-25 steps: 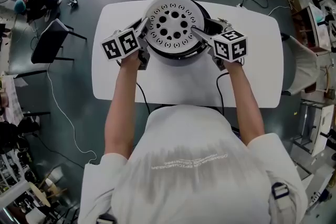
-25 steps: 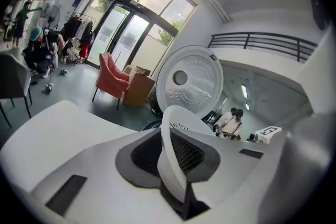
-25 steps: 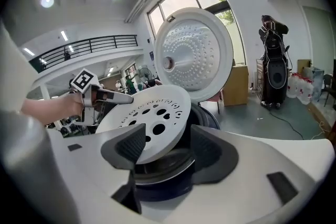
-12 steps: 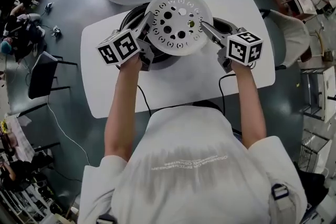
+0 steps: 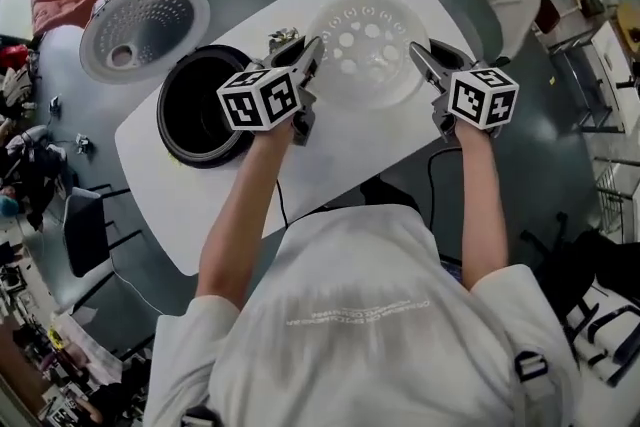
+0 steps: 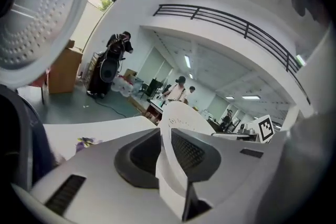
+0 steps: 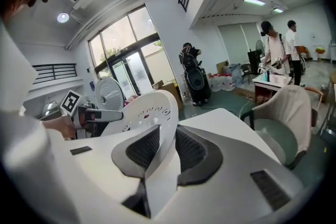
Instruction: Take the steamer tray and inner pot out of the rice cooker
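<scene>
White desk [image 5: 340, 160] carries the open rice cooker [image 5: 205, 158] at its left; beside it, over the desk, the steamer tray [image 5: 365, 55] is pinched at its rim by the left tongs [image 5: 313, 48] and the right tongs [image 5: 416, 52], whose jaws have just been closing.

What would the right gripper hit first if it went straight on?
The round white perforated steamer tray that the right gripper pinches, its jaws having just been closing; beyond that, probably the left gripper.
</scene>
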`<act>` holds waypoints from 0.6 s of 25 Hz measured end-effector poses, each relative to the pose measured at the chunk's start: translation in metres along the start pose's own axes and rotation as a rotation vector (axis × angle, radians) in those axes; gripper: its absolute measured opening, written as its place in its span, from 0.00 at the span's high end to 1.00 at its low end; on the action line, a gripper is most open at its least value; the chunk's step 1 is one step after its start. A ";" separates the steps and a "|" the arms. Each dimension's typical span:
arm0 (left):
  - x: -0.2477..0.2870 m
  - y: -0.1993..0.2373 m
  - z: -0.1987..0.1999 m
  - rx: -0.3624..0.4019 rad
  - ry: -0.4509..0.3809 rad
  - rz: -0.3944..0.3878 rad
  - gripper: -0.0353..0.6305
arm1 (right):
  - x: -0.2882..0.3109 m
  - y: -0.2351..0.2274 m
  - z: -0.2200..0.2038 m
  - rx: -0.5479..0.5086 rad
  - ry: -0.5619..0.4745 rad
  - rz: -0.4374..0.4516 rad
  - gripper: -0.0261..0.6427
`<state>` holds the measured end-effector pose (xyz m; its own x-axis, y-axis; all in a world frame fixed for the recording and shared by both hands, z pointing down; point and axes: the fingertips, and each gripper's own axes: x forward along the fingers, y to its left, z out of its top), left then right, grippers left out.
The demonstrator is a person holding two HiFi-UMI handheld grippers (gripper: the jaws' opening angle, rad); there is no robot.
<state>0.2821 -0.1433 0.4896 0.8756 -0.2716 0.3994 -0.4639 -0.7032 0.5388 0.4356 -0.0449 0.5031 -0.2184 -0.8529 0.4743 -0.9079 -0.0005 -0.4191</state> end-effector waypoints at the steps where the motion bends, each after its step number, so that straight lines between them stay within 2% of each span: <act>1: 0.003 -0.003 -0.009 -0.016 0.016 -0.015 0.84 | -0.007 -0.002 -0.007 0.006 0.003 -0.023 0.79; 3: -0.037 0.005 -0.027 -0.081 0.035 -0.037 0.85 | -0.018 0.038 -0.029 0.013 0.019 -0.053 0.80; 5: -0.129 0.029 -0.032 -0.125 0.032 -0.040 0.85 | -0.021 0.133 -0.050 0.002 0.030 -0.057 0.80; 8: -0.286 0.078 -0.021 -0.094 0.016 -0.021 0.86 | -0.009 0.297 -0.067 -0.041 0.034 -0.041 0.79; 9: -0.325 0.091 -0.024 -0.091 0.030 -0.013 0.86 | -0.006 0.337 -0.077 -0.040 0.045 -0.038 0.79; 11: -0.361 0.107 -0.035 -0.104 0.065 0.009 0.86 | 0.002 0.372 -0.093 -0.032 0.074 -0.033 0.79; 15: -0.347 0.123 -0.052 -0.160 0.090 0.079 0.86 | 0.028 0.349 -0.102 -0.020 0.136 -0.007 0.83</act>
<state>-0.0857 -0.1012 0.4555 0.8236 -0.2569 0.5056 -0.5522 -0.5667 0.6115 0.0762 -0.0153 0.4492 -0.2572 -0.7741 0.5784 -0.9162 0.0050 -0.4006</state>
